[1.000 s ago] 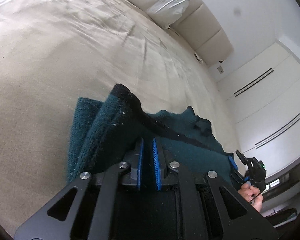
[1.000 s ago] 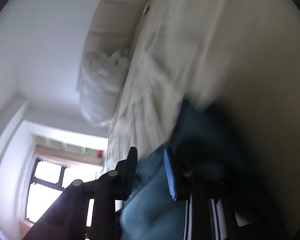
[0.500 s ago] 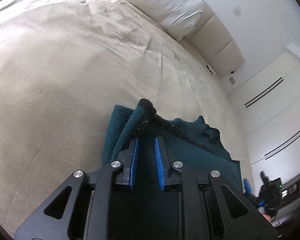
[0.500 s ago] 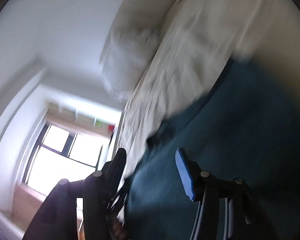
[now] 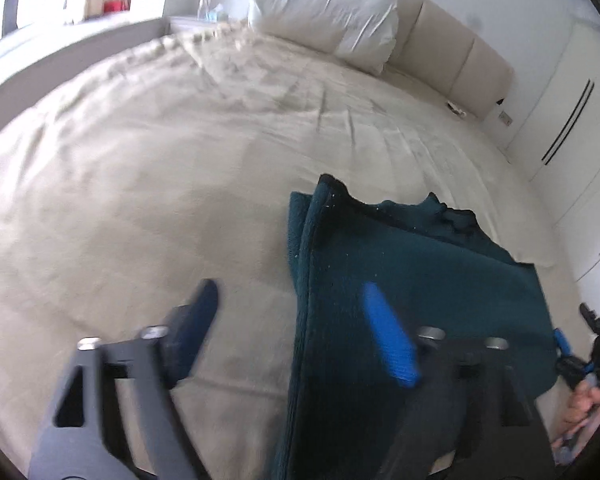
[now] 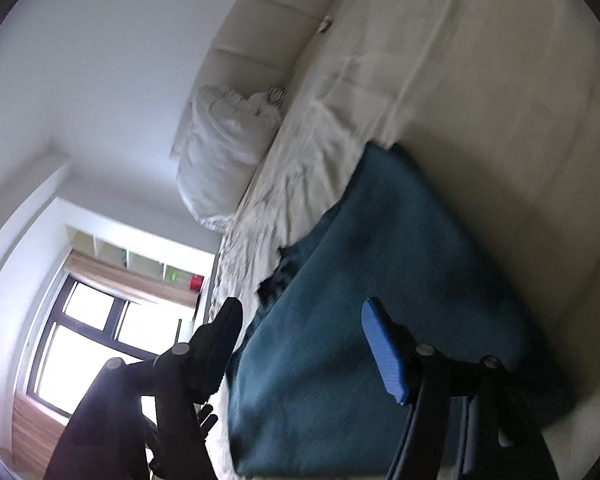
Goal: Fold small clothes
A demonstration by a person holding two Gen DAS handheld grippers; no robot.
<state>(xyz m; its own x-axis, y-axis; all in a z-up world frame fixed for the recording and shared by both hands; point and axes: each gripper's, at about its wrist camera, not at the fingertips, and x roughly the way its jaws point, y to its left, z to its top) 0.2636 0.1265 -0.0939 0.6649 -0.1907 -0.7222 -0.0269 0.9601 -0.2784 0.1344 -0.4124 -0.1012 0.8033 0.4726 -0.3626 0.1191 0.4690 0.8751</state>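
Observation:
A dark teal knitted garment lies folded in layers on the beige bed. My left gripper hovers over its left edge. Its jaws are opening, one finger over the bedspread and the blue pad over the cloth, and nothing is pinched. In the right wrist view the same garment spreads below my right gripper. Those jaws are opening too, clear of the fabric. The left wrist view shows the right gripper and the person's hand just off the garment's right edge.
A white pillow leans on the padded headboard at the bed's far end. White wardrobe doors stand to the right. A window and shelves are beyond the bed's other side. The bed frame edge runs along the left.
Both grippers let go of the garment, spread their jaws and drew back and up. The lifted fold has dropped, and the garment now lies flat on the bed.

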